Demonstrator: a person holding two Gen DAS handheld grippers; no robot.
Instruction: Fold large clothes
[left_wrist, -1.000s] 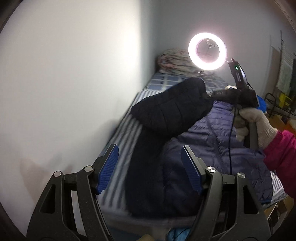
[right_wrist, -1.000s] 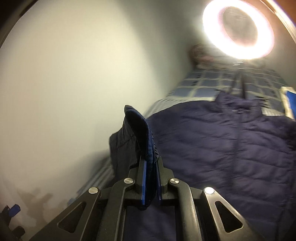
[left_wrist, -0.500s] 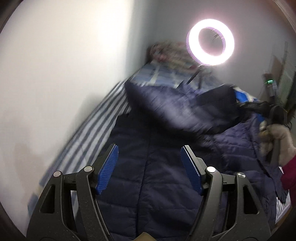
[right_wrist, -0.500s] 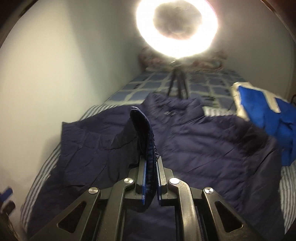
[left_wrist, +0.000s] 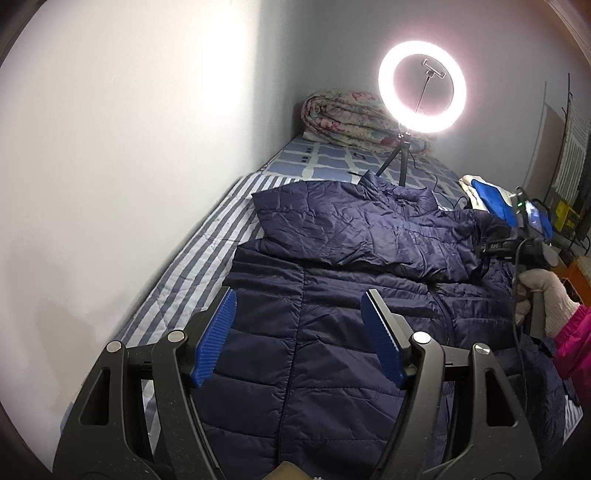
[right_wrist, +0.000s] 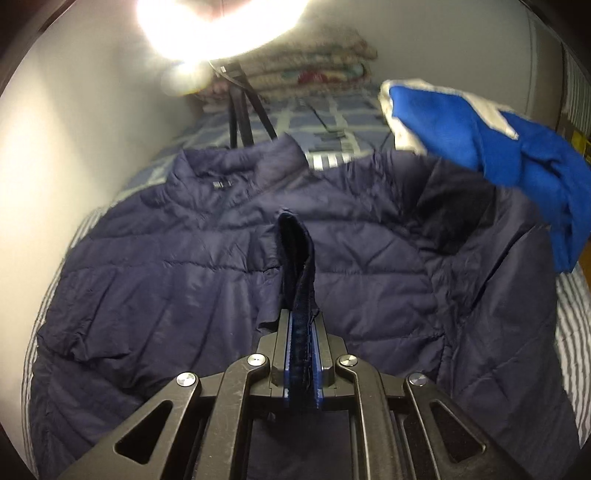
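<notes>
A navy quilted puffer jacket (left_wrist: 332, 325) lies spread on the striped bed, collar toward the far end. Its left sleeve (left_wrist: 354, 229) lies folded across the chest toward the right. My left gripper (left_wrist: 299, 332) is open and empty, hovering above the jacket's lower body. My right gripper (right_wrist: 301, 354) is shut on the sleeve cuff (right_wrist: 295, 254), which stands up between the blue pads above the jacket (right_wrist: 166, 266). In the left wrist view the right gripper (left_wrist: 491, 236) is at the jacket's right side, held by a gloved hand.
A lit ring light on a tripod (left_wrist: 421, 88) stands on the bed beyond the collar. A folded floral quilt (left_wrist: 347, 118) lies at the bed's head. A blue and white garment (right_wrist: 480, 136) lies at the right edge. A white wall (left_wrist: 129, 147) runs along the left.
The right gripper carried the sleeve from raised at the left across the jacket's chest to the right side. The left gripper stayed open and shifted over the jacket's body.
</notes>
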